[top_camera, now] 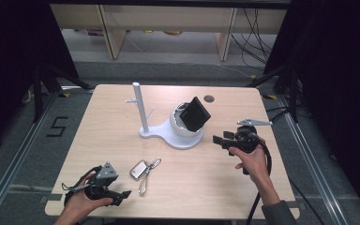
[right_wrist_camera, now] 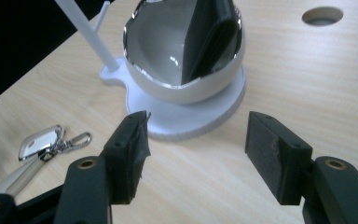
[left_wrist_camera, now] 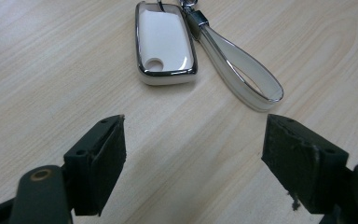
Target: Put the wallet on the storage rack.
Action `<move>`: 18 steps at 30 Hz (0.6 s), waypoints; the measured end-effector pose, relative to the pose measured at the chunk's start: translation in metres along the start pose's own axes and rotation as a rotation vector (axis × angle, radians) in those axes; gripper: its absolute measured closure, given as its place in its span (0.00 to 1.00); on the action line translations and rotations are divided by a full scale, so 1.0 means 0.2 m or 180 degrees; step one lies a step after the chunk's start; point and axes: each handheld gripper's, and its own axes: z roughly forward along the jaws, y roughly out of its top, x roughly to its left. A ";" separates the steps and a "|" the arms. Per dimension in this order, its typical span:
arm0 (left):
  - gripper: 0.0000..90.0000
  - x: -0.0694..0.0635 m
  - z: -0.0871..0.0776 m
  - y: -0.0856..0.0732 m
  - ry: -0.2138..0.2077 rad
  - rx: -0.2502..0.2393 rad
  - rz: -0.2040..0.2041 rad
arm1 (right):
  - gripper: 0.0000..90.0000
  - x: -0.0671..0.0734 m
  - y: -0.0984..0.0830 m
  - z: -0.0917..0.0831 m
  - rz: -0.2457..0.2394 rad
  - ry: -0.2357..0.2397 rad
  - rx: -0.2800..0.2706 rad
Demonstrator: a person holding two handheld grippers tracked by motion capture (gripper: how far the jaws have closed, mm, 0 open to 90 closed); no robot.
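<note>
The left gripper (top_camera: 122, 194) sits low at the near left corner of the table (top_camera: 103, 122), held in the person's left hand (top_camera: 82, 201), and its jaws stand wide apart with nothing between them. In the left gripper view the bare wood shows in the gap, and just beyond it lies a white key fob (left_wrist_camera: 164, 44) with a chrome edge, flat on the table. A pale strap loop (left_wrist_camera: 242, 70) runs off the fob's clip, lying beside it and angled away. Nothing stands between the jaws and the fob.

The right gripper (top_camera: 220, 139) is held in the right hand (top_camera: 253, 159) at the right side of the table, pointing toward the middle. Its jaws are also spread wide and empty. Straight ahead of them in the right gripper view is a white stand (right_wrist_camera: 191, 116) with a round flat base, touching nothing but the table. On the base sits a shiny bowl (right_wrist_camera: 168, 60), and a black flat case (right_wrist_camera: 212, 37) leans tilted inside it, sticking up over the rim. A thin white post (top_camera: 140, 108) with small pegs rises upright from the narrow end of the base. A round hole (top_camera: 209, 99) is cut in the far part of the tabletop.
</note>
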 end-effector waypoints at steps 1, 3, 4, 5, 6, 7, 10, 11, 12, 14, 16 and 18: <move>0.23 0.00 0.00 0.00 0.0000 0.0000 0.0000 | 0.44 0.00 -0.02 0.00 0.0001 -0.0039 0.0037; 0.23 0.00 0.00 0.00 -0.0026 0.0014 -0.0038 | 0.43 0.00 -0.04 0.00 -0.0007 -0.0036 0.0030; 0.23 0.01 0.00 0.00 -0.0021 0.0076 0.0033 | 0.42 0.01 -0.07 0.00 -0.0037 -0.0088 0.0023; 0.23 0.00 0.01 0.00 0.0014 0.0017 -0.0025 | 0.41 0.01 -0.09 0.01 -0.0018 -0.0075 0.0021; 0.23 0.00 0.01 0.00 0.0011 0.0021 -0.0021 | 0.39 0.01 -0.10 0.00 -0.0007 -0.0064 0.0023; 0.23 0.00 0.01 0.00 0.0011 0.0021 -0.0021 | 0.39 0.01 -0.10 0.00 -0.0007 -0.0064 0.0023; 0.23 0.01 0.00 0.00 0.0004 0.0006 -0.0005 | 0.37 0.02 -0.17 0.01 0.0004 -0.0057 0.0034; 0.23 0.01 0.00 0.00 0.0004 0.0006 -0.0005 | 0.37 0.02 -0.17 0.01 0.0004 -0.0057 0.0034; 0.23 0.01 0.00 -0.01 -0.0018 0.0004 -0.0041 | 0.36 0.03 -0.20 0.01 0.0015 -0.0051 0.0067; 0.23 0.01 0.00 0.00 -0.0015 0.0044 -0.0032 | 0.36 0.03 -0.22 0.01 0.0026 -0.0036 0.0087; 0.23 0.01 0.00 -0.01 -0.0011 -0.0007 -0.0041 | 0.35 0.04 -0.26 0.01 0.0027 -0.0037 0.0139; 0.23 0.02 0.00 -0.01 0.0015 -0.0011 -0.0028 | 0.33 0.04 -0.31 0.01 0.0049 -0.0045 0.0229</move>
